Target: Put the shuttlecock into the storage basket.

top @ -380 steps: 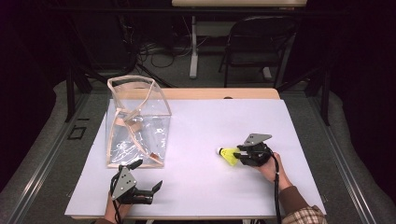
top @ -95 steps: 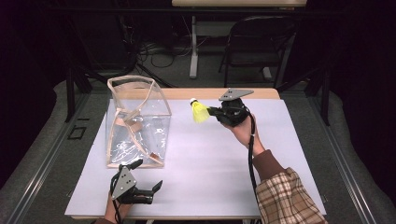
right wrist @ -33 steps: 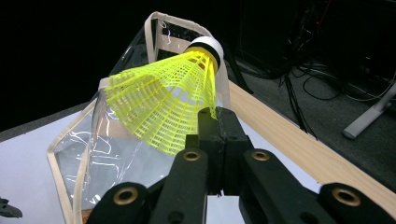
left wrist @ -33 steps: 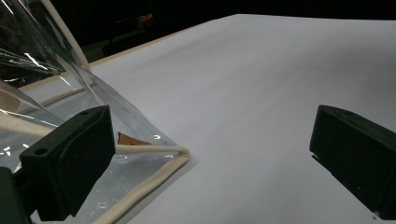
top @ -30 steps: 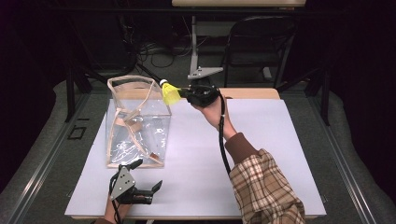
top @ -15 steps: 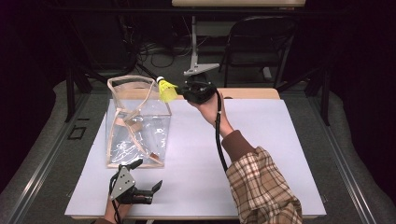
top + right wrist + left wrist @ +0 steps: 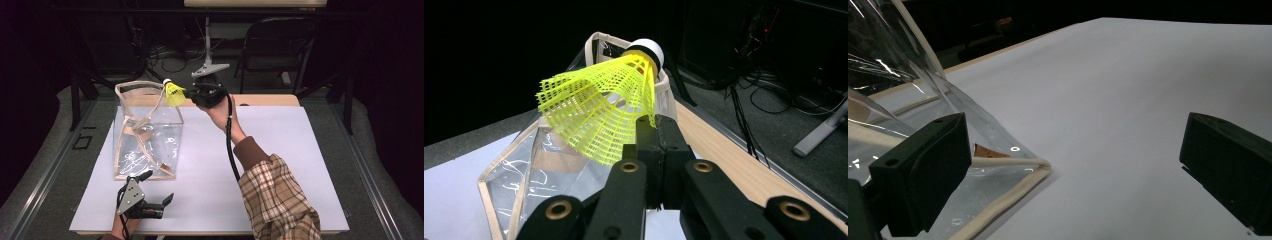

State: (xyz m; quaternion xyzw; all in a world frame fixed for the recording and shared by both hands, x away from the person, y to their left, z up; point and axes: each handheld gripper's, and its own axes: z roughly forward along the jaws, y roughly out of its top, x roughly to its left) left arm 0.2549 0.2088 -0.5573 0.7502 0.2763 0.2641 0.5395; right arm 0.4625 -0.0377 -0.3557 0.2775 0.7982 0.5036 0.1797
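Note:
A yellow shuttlecock (image 7: 173, 93) (image 7: 599, 112) with a white cork tip hangs over the right rim of a clear plastic bag (image 7: 146, 131) (image 7: 536, 165) with cream edging, which stands open on the white table. My right gripper (image 7: 189, 94) (image 7: 655, 127) is shut on the edge of the shuttlecock's skirt, raised above the bag's far right corner. Near the table's front edge rests my left gripper (image 7: 157, 187) (image 7: 1073, 160), open with nothing between its fingers. One of its fingers (image 7: 923, 170) lies against the bag's bottom corner (image 7: 1040, 164).
The white table top (image 7: 280, 150) stretches wide to the right of the bag. A wooden strip (image 7: 265, 100) runs along its far edge. Behind it are a chair (image 7: 280, 45), a stand and cables on a dark floor.
My right gripper has carried the shuttlecock a little further left, from beside the bag's right rim to over it. The left gripper has stayed still.

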